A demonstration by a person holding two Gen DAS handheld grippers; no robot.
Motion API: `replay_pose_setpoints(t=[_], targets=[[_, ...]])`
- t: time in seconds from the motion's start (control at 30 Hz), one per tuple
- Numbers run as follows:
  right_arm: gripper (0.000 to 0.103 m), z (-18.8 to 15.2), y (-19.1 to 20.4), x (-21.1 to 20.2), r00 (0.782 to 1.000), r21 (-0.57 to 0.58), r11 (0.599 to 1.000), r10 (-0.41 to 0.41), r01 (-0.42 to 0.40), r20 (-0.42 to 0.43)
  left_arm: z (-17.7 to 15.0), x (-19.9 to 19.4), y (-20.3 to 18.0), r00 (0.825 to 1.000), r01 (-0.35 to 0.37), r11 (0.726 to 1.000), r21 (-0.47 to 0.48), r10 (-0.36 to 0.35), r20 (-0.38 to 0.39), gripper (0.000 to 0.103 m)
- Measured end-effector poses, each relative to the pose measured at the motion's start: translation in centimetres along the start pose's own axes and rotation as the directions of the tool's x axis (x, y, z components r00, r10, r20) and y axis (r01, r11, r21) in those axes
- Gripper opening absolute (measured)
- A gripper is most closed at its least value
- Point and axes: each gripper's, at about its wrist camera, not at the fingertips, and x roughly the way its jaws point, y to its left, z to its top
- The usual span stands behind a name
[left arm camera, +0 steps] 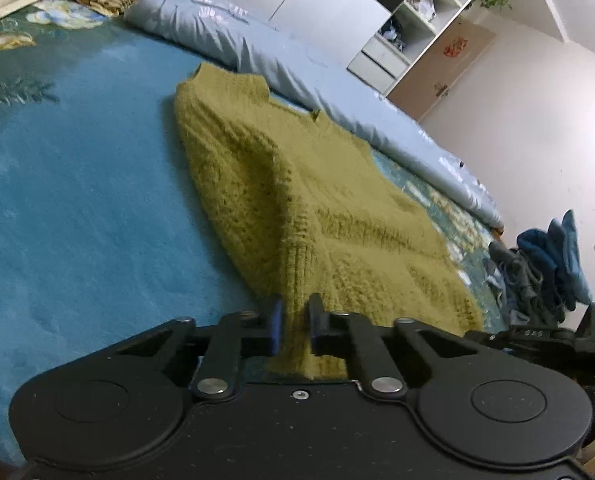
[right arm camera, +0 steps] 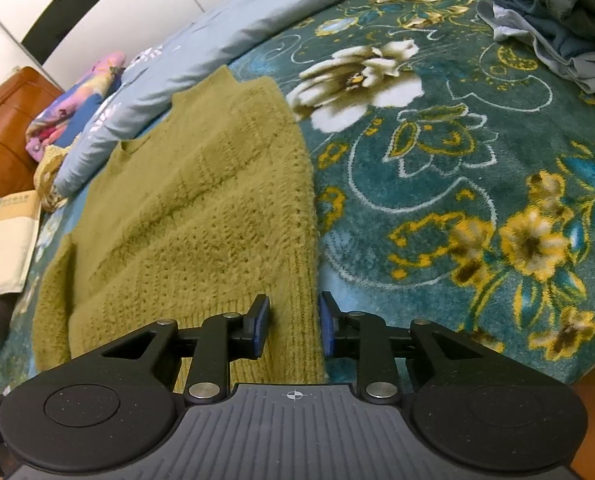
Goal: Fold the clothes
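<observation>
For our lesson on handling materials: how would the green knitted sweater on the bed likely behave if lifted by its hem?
The sweater would probably sag and drape, since it already lies in soft folds. Its chunky, fuzzy knit suggests some weight and a grip unlikely to slip. The left gripper pinches the ribbed hem, which bunches easily.

The left hand-held gripper [left arm camera: 295, 316] points forward and slightly down, its black linkage arms drawn in and its blue-padded fingers [left arm camera: 275, 322] pinched close together on the ribbed hem of the olive knit sweater [left arm camera: 297, 200]. The right hand-held gripper [right arm camera: 293, 326] tilts more steeply down; its jaws stand a little apart, the blue pads [right arm camera: 260, 330] set either side of the sweater's ribbed edge, the right pad at the fabric's border, without a clear squeeze on the knit.
</observation>
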Motion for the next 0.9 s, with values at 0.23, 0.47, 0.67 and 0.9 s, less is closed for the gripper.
replay_pose_setpoints(t=[0.23, 0.47, 0.67, 0.9], targets=[[0.023, -0.3, -0.5, -0.1, 1.000, 0.007, 1.000, 0.015, -0.015, -0.001, -1.4, -4.0, 3.2, 0.996, -0.092, 0.994, -0.058, 0.093, 0.010, 0.008], [0.026, -0.5, -0.4, -0.1, 1.000, -0.005, 1.000, 0.025, -0.025, -0.006, -2.2, -3.7, 4.3, 0.995, -0.099, 0.987, -0.127, 0.098, -0.020, 0.008], [0.026, -0.7, -0.6, -0.1, 0.999, 0.015, 0.999, 0.047, -0.047, -0.005, -2.3, -2.5, 4.3, 0.996, -0.087, 0.989, -0.123, 0.083, -0.038, 0.025], [0.012, -0.8, -0.4, -0.2, 0.997, 0.026, 0.997, 0.069, -0.069, 0.023, -2.2, -2.0, 3.8, 0.998, -0.067, 0.991, -0.120, 0.066, -0.016, 0.019]])
